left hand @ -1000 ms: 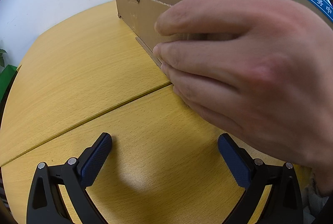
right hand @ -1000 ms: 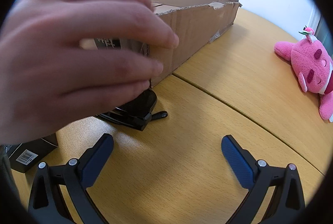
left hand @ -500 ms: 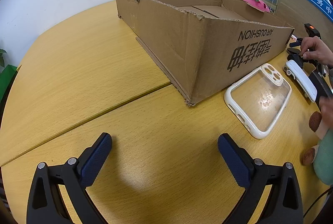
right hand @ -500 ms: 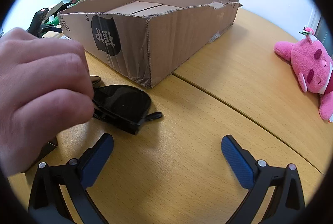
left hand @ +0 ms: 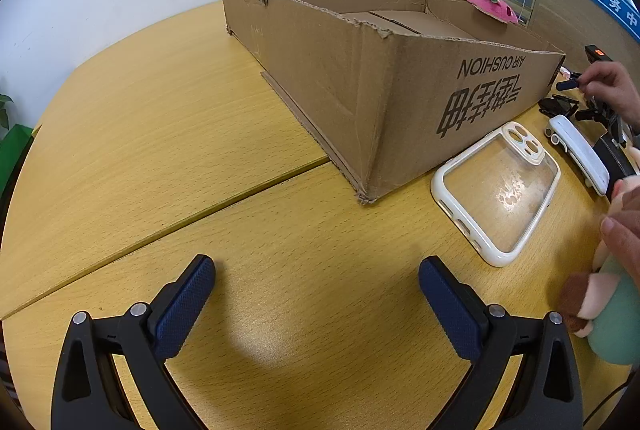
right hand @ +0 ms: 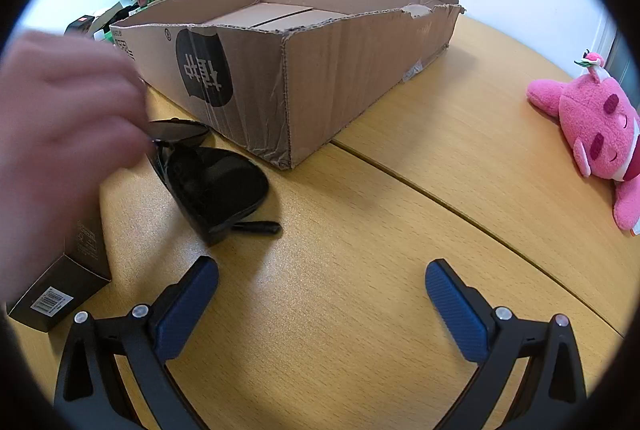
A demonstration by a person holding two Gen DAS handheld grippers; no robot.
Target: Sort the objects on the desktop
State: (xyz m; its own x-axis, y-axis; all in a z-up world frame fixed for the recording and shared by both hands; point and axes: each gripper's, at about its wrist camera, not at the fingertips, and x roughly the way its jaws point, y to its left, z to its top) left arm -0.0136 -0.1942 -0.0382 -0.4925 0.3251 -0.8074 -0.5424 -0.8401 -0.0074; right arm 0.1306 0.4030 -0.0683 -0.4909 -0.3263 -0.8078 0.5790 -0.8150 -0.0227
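Cardboard box (left hand: pixel 360 86) on table (left hand: pixel 160 150), inside only folded bottom flaps visible, no items. Left hand-held gripper (left hand: pixel 316 294) released, empty, above bare table. Right hand-held gripper (right hand: pixel 322 300) released, empty. Sunglasses (right hand: pixel 212 186) beside box corner, bare hand (right hand: pixel 60 134) touching them. Phone case (left hand: pixel 496 190) just beside box. Pink plush (right hand: pixel 596 134) well apart from box.

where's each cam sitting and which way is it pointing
Left wrist: rides the left gripper low over the table, facing the cardboard box corner and phone case; its blue fingers and a bare hand at the right edge show.
Right wrist: rides the right gripper, facing the box's other corner, sunglasses and pink plush; fingers and a blurred hand show.
Shared: box, table, sunglasses.
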